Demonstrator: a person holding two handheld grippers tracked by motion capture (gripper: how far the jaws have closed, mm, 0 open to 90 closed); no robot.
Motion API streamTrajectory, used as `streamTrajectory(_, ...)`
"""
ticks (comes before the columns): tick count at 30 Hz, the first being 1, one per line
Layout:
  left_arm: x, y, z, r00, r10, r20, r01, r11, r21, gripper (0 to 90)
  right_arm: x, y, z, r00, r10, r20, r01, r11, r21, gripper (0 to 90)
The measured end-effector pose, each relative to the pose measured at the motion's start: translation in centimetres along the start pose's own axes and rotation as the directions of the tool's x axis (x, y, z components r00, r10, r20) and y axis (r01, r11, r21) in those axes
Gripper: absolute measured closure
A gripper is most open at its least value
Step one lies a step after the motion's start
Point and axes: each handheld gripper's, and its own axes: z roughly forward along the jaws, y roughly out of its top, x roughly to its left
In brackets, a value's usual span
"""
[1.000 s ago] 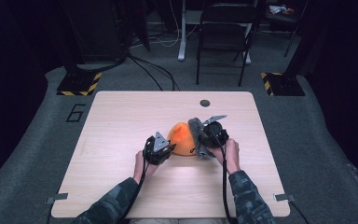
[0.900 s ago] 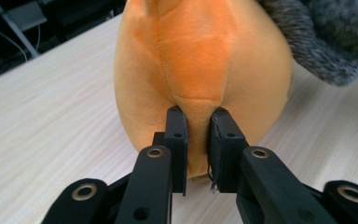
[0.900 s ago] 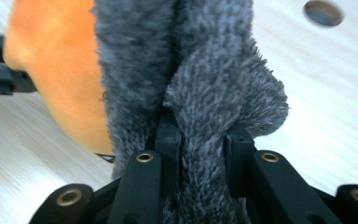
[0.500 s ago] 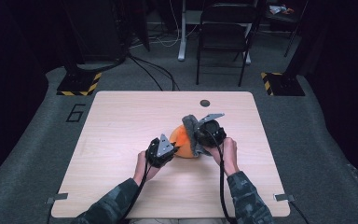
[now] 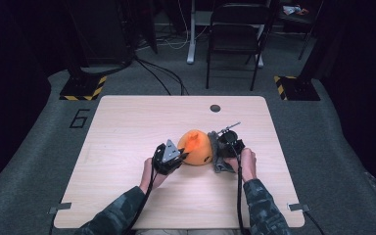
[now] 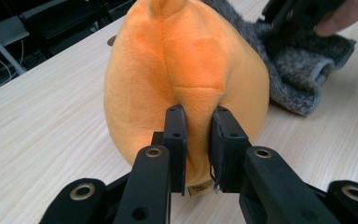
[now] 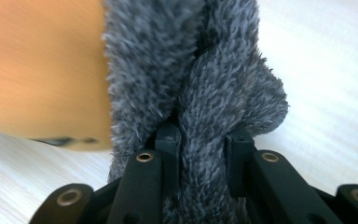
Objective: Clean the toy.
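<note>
Orange plush toy (image 5: pixel 196 147): sits mid-table on the light wooden table (image 5: pixel 127 127), between the two grippers; in the left gripper view a seam runs down its front.
Grey fuzzy cloth (image 5: pixel 219 155): lies against the plush's right side, partly on the tabletop.
Left gripper (image 6: pixel 196 140): jaws nearly together, pinching a fold of the orange plush fabric low on its body.
Right gripper (image 7: pixel 200 140): jaws clamped on a bunched ridge of the grey cloth.
Tag: a small label at the plush's base (image 6: pixel 196 190), print too small to read.
Floor marking: a "6" (image 5: pixel 80 118) on the grey carpet left of the table.
</note>
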Motion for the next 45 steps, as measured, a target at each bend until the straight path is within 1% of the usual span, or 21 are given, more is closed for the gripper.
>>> streamTrajectory(3,0.1,0.0,-0.1,1.0000,0.000,0.009,0.000,1.0000,-0.003,77.3,-0.3,-0.1,0.1,1.0000,0.006,0.007,-0.006,1.000,0.015,72.6)
streamTrajectory(5,0.1,0.0,-0.1,1.0000,-0.001,0.009,0.001,1.0000,-0.002,77.2,-0.3,0.2,-0.8,0.9998,0.001,0.022,-0.001,1.000,-0.010,72.5)
streamTrajectory(6,0.1,0.0,-0.1,0.9999,0.000,0.012,0.000,1.0000,-0.003,77.1,-0.1,0.5,-2.3,0.9996,-0.007,0.026,0.008,0.998,-0.055,72.6)
streamTrajectory(8,0.1,0.0,-0.1,0.9999,0.000,0.013,0.000,1.0000,-0.004,77.1,0.2,0.8,-3.1,0.9998,-0.016,0.014,0.017,0.997,-0.081,72.6)
streamTrajectory(9,0.0,0.1,-0.1,0.9999,0.006,0.014,-0.006,1.0000,-0.004,77.1,0.9,1.3,-4.6,0.9992,-0.039,0.002,0.039,0.985,-0.166,72.6)
streamTrajectory(10,0.0,0.1,-0.1,0.9999,0.006,0.014,-0.006,1.0000,-0.004,77.1,0.9,1.3,-4.6,0.9992,-0.039,0.002,0.039,0.985,-0.166,72.6)
streamTrajectory(11,-0.1,0.1,0.0,0.9999,0.008,0.013,-0.008,1.0000,-0.006,77.1,2.2,1.9,-5.9,0.9969,-0.074,-0.026,0.066,0.973,-0.223,72.5)
streamTrajectory(12,-0.1,0.1,0.0,0.9999,0.008,0.013,-0.008,1.0000,-0.006,77.1,2.2,1.9,-5.9,0.9969,-0.074,-0.026,0.066,0.973,-0.223,72.5)
streamTrajectory(13,-0.1,0.1,0.0,0.9999,0.007,0.014,-0.007,1.0000,-0.006,77.1,3.3,2.2,-6.1,0.9940,-0.109,-0.014,0.102,0.967,-0.234,72.5)
streamTrajectory(16,0.0,0.0,-0.1,0.9998,0.007,0.017,-0.007,1.0000,-0.002,77.0,4.0,2.2,-5.3,0.9902,-0.138,0.020,0.139,0.970,-0.200,72.5)
streamTrajectory(20,-0.1,0.0,0.0,0.9998,0.010,0.017,-0.010,0.9999,-0.003,76.7,3.2,1.8,-4.3,0.9926,-0.121,0.010,0.121,0.977,-0.177,72.5)
streamTrajectory(22,0.0,0.0,0.0,0.9998,0.010,0.019,-0.010,0.9999,-0.003,76.7,2.3,1.4,-3.4,0.9959,-0.088,0.017,0.090,0.987,-0.137,72.5)
streamTrajectory(24,0.0,0.0,0.0,0.9999,0.003,0.016,-0.002,1.0000,-0.006,76.6,1.6,1.0,-2.6,0.9975,-0.065,0.026,0.068,0.992,-0.109,72.5)
streamTrajectory(26,0.0,0.0,0.0,0.9997,0.008,0.021,-0.008,0.9999,-0.007,76.6,1.1,0.5,-1.4,0.9980,-0.050,0.039,0.052,0.997,-0.052,72.5)
streamTrajectory(29,0.0,0.0,0.0,0.9999,0.001,0.016,-0.001,1.0000,-0.007,76.4,0.2,0.1,0.0,0.9992,-0.023,0.032,0.023,1.000,0.013,72.5)
streamTrajectory(33,0.2,-0.1,0.0,0.9999,-0.006,0.012,0.006,0.9999,-0.009,76.2,-0.1,0.3,-0.8,0.9992,-0.019,0.034,0.019,1.000,-0.001,72.5)
streamTrajectory(36,0.3,-0.1,0.0,0.9998,-0.014,0.013,0.015,0.9998,-0.013,76.1,0.3,0.9,-3.0,0.9991,-0.022,0.037,0.025,0.996,-0.081,72.5)
streamTrajectory(38,0.3,-0.1,0.0,0.9999,-0.005,0.014,0.005,0.9999,-0.011,76.0,0.9,1.3,-4.5,0.9994,-0.035,0.001,0.035,0.984,-0.173,72.5)
streamTrajectory(40,0.2,-0.1,0.1,0.9999,-0.001,0.013,0.001,0.9999,-0.012,75.8,1.9,1.8,-5.4,0.9984,-0.052,-0.024,0.046,0.975,-0.217,72.5)
streamTrajectory(42,0.3,-0.1,0.0,0.9999,0.004,0.015,-0.004,1.0000,-0.006,75.5,3.0,2.0,-5.1,0.9956,-0.091,-0.021,0.084,0.971,-0.223,72.5)
streamTrajectory(45,0.4,-0.2,0.1,0.9997,-0.011,0.022,0.011,0.9999,-0.011,73.7,3.4,1.8,-3.8,0.9955,-0.095,0.000,0.093,0.974,-0.207,72.8)
